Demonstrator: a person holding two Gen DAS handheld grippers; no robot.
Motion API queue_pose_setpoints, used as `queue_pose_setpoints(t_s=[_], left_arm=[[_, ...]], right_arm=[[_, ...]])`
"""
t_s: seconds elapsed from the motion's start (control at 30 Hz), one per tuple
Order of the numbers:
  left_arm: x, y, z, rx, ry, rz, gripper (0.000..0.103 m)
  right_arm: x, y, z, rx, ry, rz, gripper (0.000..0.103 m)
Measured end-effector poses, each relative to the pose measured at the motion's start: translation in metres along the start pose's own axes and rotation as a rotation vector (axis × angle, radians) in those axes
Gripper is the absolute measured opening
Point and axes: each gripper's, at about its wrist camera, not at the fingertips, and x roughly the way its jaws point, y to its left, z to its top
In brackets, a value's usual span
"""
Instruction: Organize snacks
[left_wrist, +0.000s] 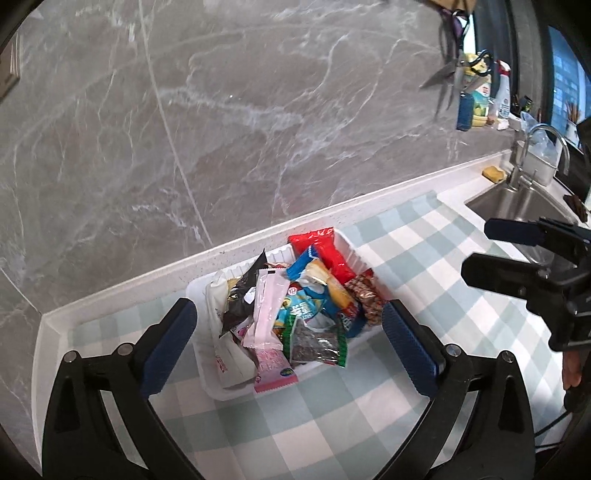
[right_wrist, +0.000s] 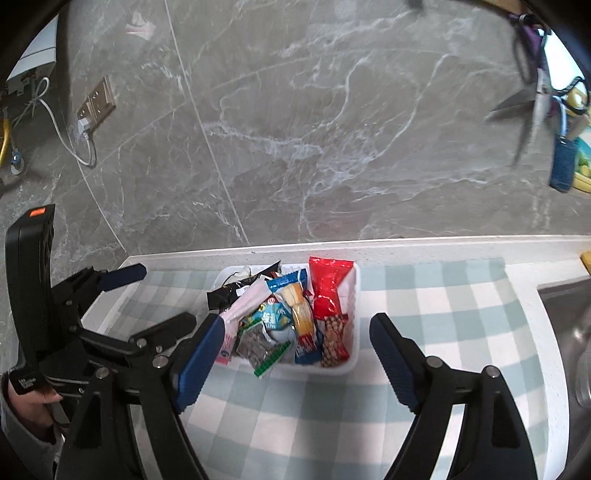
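Observation:
A white tray full of several snack packets sits on the checked cloth near the wall; it also shows in the right wrist view. Among them are a red packet, a pink packet and a green-edged seed packet. My left gripper is open and empty, its fingers to either side of the tray, above its near end. My right gripper is open and empty, just in front of the tray. The left gripper shows at the left of the right wrist view.
A green-and-white checked cloth covers the white counter against a grey marble wall. A steel sink with a tap lies to the right. Scissors and bottles hang or stand at the far right. A wall socket with a cable is at the left.

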Motion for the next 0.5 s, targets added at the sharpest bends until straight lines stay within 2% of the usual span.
queue_pose_setpoints(t_s=[0.5], left_arm=[[-0.075,-0.036,-0.007,0.060,-0.075,0.009,0.102]], right_arm=[[-0.071,0.005,-0.031,0.029,-0.080,-0.009,0.084]])
